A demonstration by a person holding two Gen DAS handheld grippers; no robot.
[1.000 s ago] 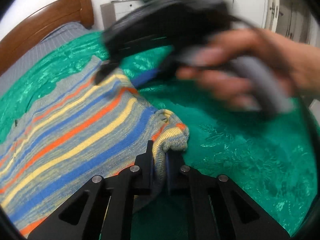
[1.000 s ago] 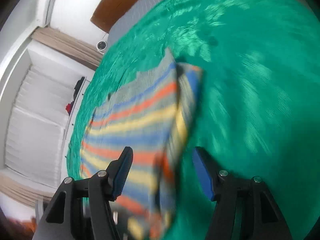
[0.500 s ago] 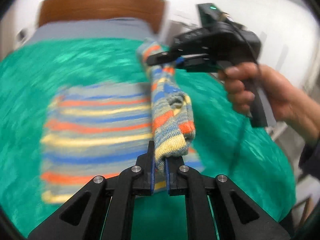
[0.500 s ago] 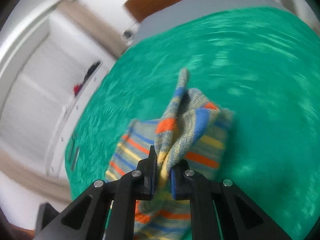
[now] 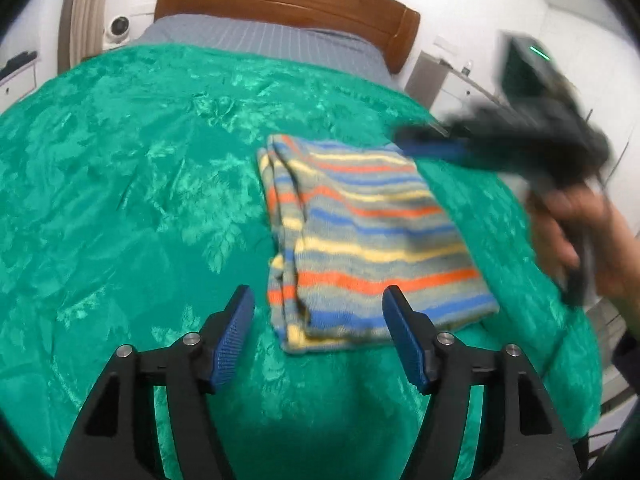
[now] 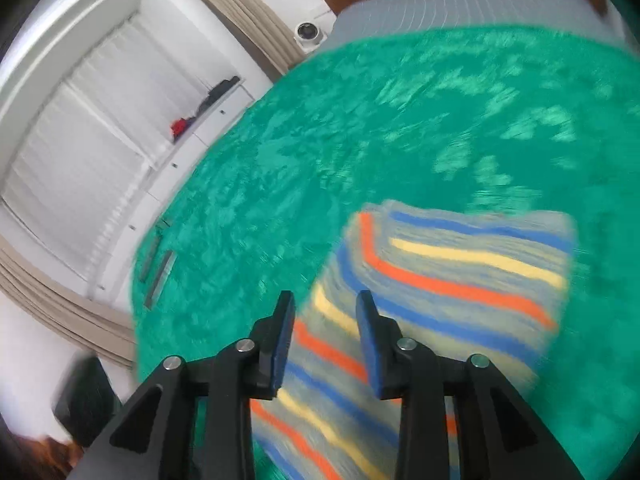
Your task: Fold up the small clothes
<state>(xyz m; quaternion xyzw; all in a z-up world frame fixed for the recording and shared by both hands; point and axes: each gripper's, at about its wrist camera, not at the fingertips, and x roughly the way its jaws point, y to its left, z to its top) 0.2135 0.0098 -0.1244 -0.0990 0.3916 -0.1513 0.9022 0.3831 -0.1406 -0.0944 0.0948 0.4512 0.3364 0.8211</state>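
Striped knit garment (image 5: 368,240) lay folded on the green bedspread (image 5: 132,184), its long axis running from the foot of the bed toward the wooden headboard (image 5: 288,0). Stripes ran crosswise to that axis. Bunched, layered fold edge sat on the side toward the window curtain (image 5: 82,12); the flat, smoother edge sat on the opposite side, toward the nightstand (image 5: 430,76).

Left gripper (image 5: 319,340) hovered at the foot-end of the garment, clear of the cloth, fingers spread wide with nothing between them; the near hem showed in the gap between the blue pads (image 5: 232,340).

Right gripper (image 6: 326,340) was above the garment, fingers parted to a middling gap, nothing pinched; stripes (image 6: 460,280) showed beyond and below them. From the left wrist view the same tool (image 5: 516,148) was badly blurred, off the nightstand-side far corner of the garment, gripped by the person's hand (image 5: 580,232). Whether it touched the cloth could not be told.

Garment: grey-blue ground, bands of orange, yellow and blue; roughly rectangular, several layers visible at the bunched edge.
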